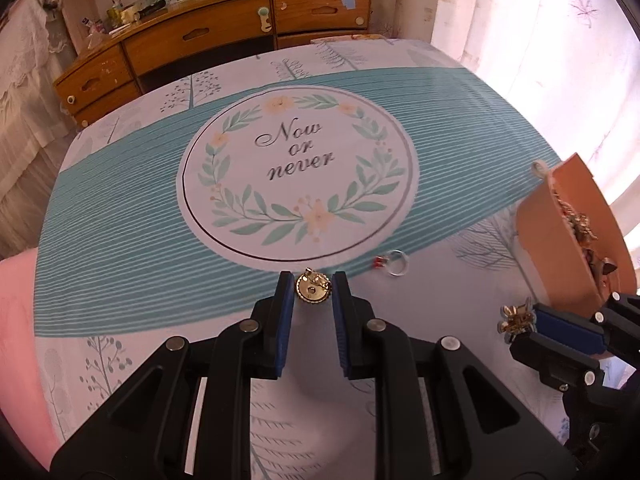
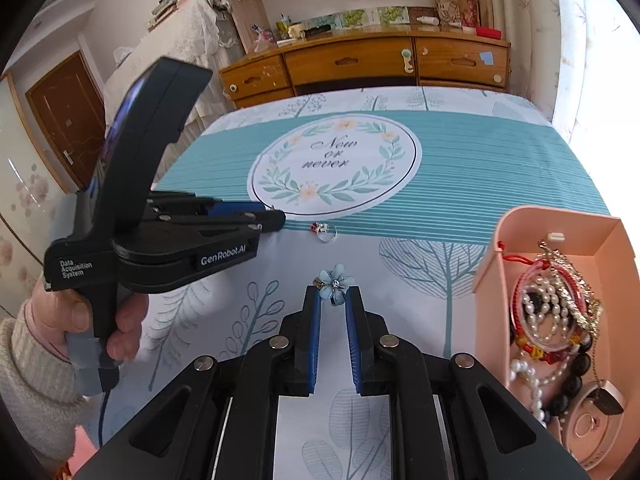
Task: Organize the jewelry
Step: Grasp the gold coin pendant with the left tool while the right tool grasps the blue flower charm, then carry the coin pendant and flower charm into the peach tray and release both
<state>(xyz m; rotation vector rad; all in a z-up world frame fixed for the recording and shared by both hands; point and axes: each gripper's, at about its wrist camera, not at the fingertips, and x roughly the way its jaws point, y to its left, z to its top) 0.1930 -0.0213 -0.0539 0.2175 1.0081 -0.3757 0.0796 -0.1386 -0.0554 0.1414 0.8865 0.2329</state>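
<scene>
Left wrist view is showing the left gripper (image 1: pixel 312 290) with its blue fingers (image 1: pixel 285 300) pressing on a round gold brooch (image 1: pixel 313 289), clamping it from both sides just over the teal band of the printed cloth (image 1: pixel 120 208) covering the table. A silver ring (image 1: pixel 396 263) with a small red piece is lying on the cloth just beyond, toward the right edge. Right wrist view is showing the right gripper (image 2: pixel 334 292) with its fingers nearly together, pinching a pale blue flower ornament (image 2: pixel 335 280) at the tips above the cloth. A pink jewelry box (image 2: pixel 600 240) is sitting at the right edge of the table, holding pearl strands (image 2: pixel 540 312), red cord bracelets and a gold chain in a tangle. A hand (image 2: pixel 80 320) in a cream knit sleeve is gripping the left gripper's handle.
</scene>
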